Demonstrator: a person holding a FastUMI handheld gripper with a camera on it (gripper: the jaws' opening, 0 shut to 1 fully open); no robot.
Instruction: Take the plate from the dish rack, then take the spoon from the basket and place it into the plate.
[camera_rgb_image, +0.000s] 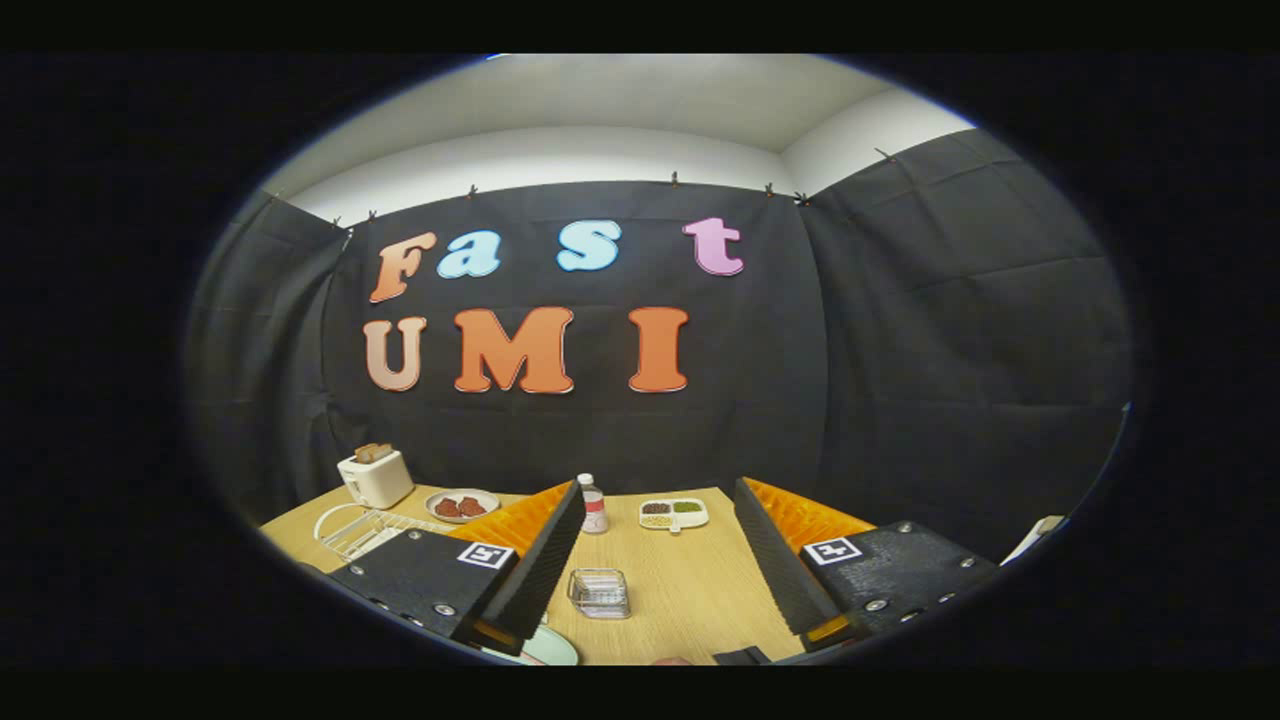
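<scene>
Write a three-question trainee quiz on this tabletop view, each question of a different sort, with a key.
1. True or false: the gripper is shut on the clear basket.
2. What stands between the toaster and the bottle? A) a plate of brown food B) a kettle C) a mug
3. Fill in: the divided white tray lies beyond the gripper, to the ____ of the bottle.

Key: 1 false, its fingers stand wide apart with the basket on the table between them; 2 A; 3 right.

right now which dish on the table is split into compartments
The white tray beyond the open gripper, beside the bottle. The round plate by the toaster is undivided.
</scene>
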